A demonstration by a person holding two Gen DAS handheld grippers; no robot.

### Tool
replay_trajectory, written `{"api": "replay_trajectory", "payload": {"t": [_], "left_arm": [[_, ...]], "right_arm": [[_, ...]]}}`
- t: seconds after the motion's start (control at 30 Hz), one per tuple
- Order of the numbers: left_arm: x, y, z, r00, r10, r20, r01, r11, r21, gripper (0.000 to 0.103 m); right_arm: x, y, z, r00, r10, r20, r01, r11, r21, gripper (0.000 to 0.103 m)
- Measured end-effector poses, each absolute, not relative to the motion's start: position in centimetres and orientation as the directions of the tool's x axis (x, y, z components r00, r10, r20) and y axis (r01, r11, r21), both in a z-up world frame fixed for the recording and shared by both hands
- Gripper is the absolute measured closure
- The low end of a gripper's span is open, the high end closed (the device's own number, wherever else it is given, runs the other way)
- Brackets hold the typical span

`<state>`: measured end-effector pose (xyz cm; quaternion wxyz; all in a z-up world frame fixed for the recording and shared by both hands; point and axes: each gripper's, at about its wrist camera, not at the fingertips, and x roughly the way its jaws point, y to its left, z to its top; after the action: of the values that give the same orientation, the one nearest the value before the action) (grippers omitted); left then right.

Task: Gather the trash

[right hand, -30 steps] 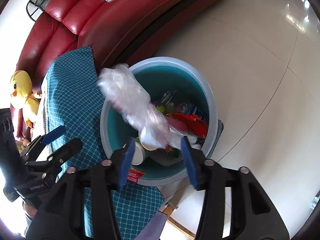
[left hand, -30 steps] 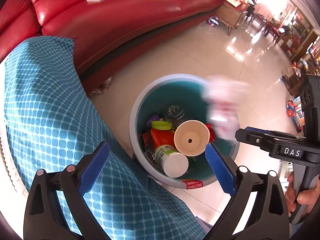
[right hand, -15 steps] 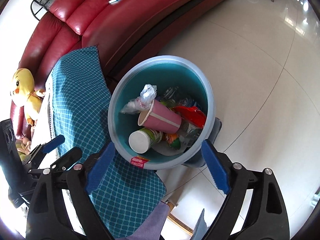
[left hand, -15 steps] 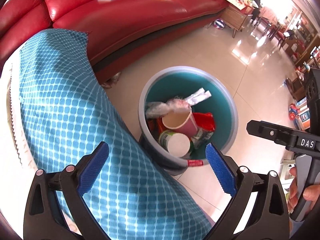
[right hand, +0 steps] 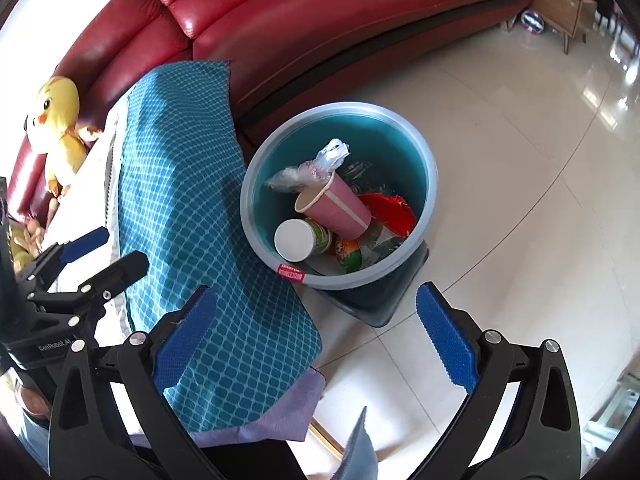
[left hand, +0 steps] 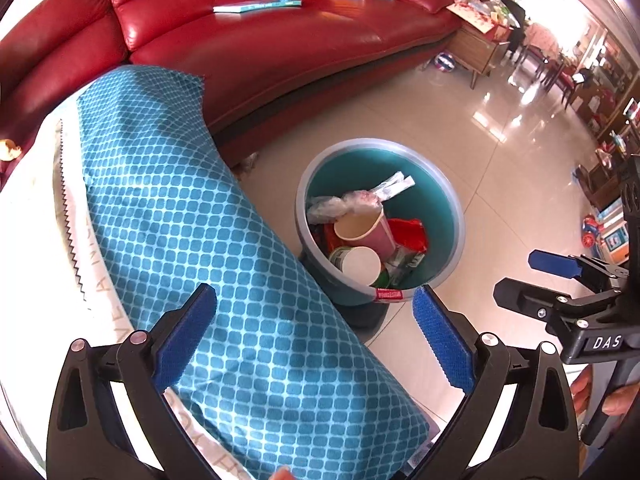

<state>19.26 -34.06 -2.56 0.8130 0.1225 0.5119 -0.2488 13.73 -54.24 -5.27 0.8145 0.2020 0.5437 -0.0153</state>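
Observation:
A round grey bin with a teal inside stands on the tiled floor beside the table. In it lie a crumpled clear plastic bag, a pink paper cup, a white-bottomed tub and a red wrapper. My right gripper hangs above the bin's near side, its jaws opening wide with nothing between them. My left gripper is open and bare over the table edge, left of the bin.
A teal chequered cloth drapes over the table edge next to the bin. A red sofa curves behind, with a book on it and a yellow duck toy. Shiny tiled floor spreads to the right.
The plastic bag that sat between my right jaws a second ago now lies in the bin. The right jaws have spread wide. Both grippers have drawn up and back from the bin.

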Motion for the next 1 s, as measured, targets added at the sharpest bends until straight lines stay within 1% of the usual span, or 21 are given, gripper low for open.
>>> {"api": "replay_trajectory", "payload": {"t": [0.43,0.7,1.0], "left_arm": [[16.5,-31.4,-1.0,0.392,-0.281,-0.876,0.499,0.865,-0.053,0.004],[15.5,-29.1,-0.9,0.413,-0.266,-0.871,0.447,0.893,-0.061,0.004],[14.6,-27.1,-1.8,0.415,-0.246,-0.876,0.393,0.917,-0.071,0.004]], "right_arm": [[11.0,-51.9,-3.6,0.420,0.104,-0.902,0.211,0.955,0.209,0.007],[10.5,-50.1,-2.9,0.438,0.103,-0.893,0.164,0.968,0.192,0.007],[10.2,-48.5,-2.6,0.439,0.065,-0.896,0.139,0.980,0.140,0.007]]}}
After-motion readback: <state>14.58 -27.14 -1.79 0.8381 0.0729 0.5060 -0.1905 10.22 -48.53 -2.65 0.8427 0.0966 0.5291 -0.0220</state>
